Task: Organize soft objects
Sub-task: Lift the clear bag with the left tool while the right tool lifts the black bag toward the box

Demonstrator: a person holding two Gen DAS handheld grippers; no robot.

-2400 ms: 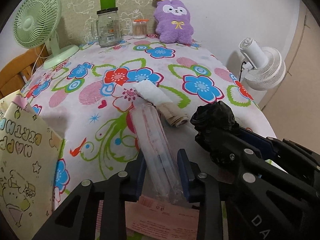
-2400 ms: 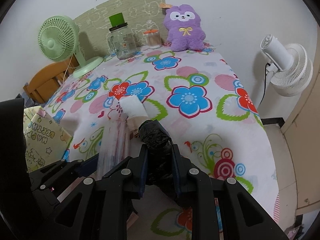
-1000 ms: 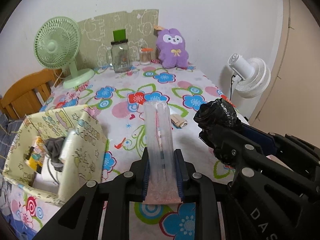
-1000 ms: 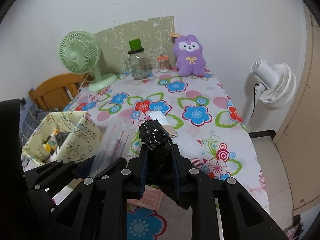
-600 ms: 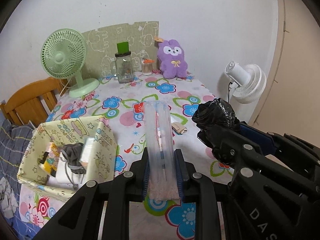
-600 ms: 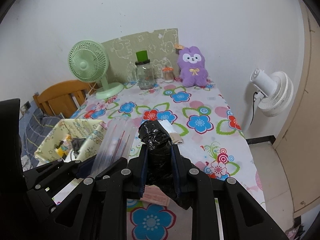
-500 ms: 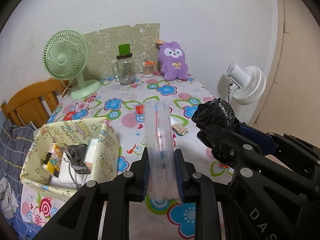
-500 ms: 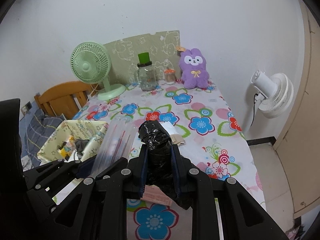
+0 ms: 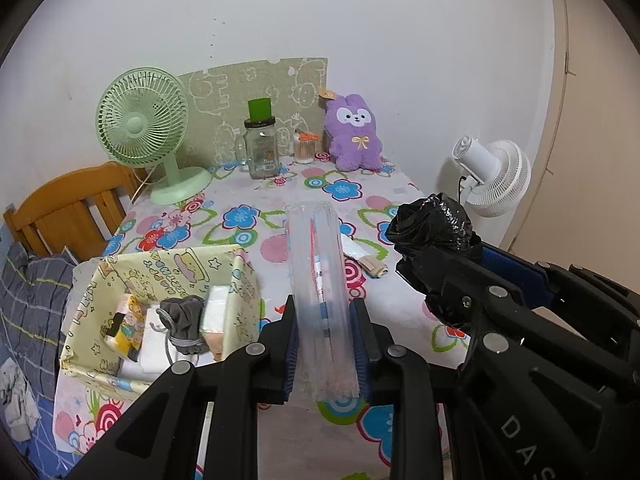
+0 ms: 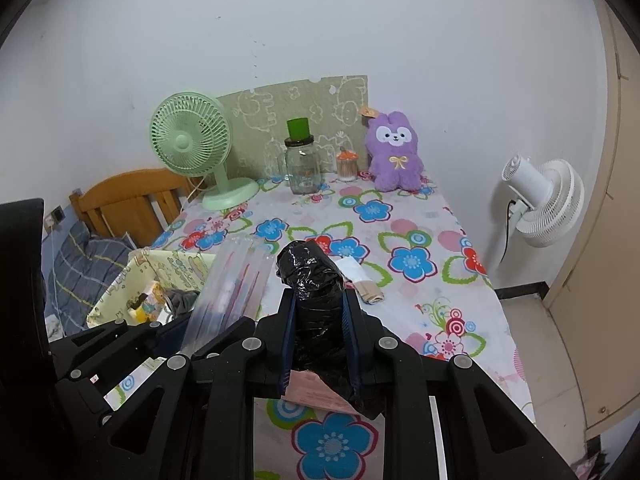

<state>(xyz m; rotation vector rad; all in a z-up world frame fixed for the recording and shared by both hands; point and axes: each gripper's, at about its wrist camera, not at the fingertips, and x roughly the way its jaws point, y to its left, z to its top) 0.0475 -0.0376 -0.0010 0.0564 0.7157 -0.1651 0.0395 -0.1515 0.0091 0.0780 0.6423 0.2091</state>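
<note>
Above flowered tablecloth (image 9: 240,216), left tongs (image 9: 326,344) clench a clear packet (image 9: 318,276), right tongs (image 10: 318,340) a black bundle (image 10: 312,280).

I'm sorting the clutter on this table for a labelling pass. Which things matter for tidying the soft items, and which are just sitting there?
Job:
clear plastic packet
black bag bundle
yellow box
folded cloth

Lying about:
green fan
glass jar
purple plush
white fan
</note>
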